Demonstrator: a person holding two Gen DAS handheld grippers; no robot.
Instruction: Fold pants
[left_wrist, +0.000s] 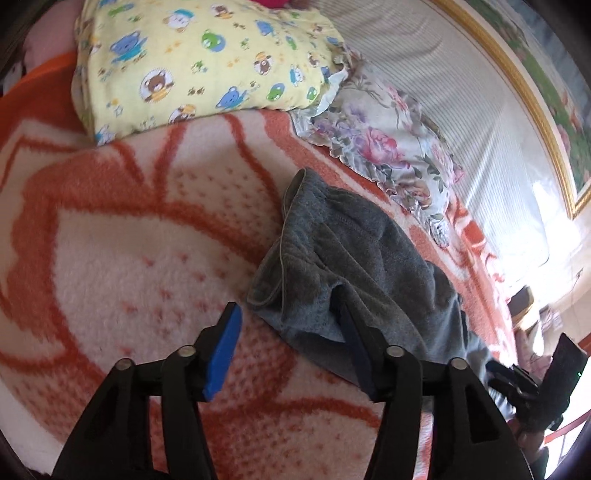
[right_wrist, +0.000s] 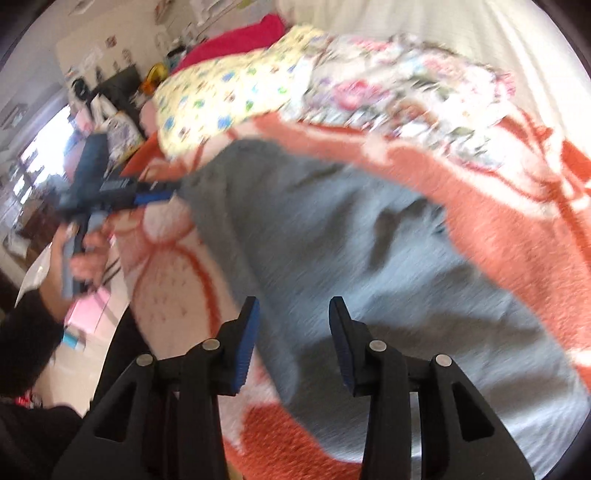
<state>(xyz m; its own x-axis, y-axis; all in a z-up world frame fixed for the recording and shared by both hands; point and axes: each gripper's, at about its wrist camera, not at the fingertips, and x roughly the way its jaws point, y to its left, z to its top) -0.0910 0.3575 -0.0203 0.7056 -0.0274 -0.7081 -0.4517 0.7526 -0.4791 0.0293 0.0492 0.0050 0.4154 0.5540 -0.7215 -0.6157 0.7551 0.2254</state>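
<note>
Big orange-and-cream blanket (left_wrist: 129, 240) under everything. Grey pants (left_wrist: 354, 254) lie on it, ahead and to the right of the left gripper (left_wrist: 288, 325), whose jaws stand apart with the right finger resting on the cloth. Right gripper (right_wrist: 293, 317) is open too, hovering over the pants. Bear-print pillow (left_wrist: 199, 62) further ahead. No readable writing anywhere.
</note>
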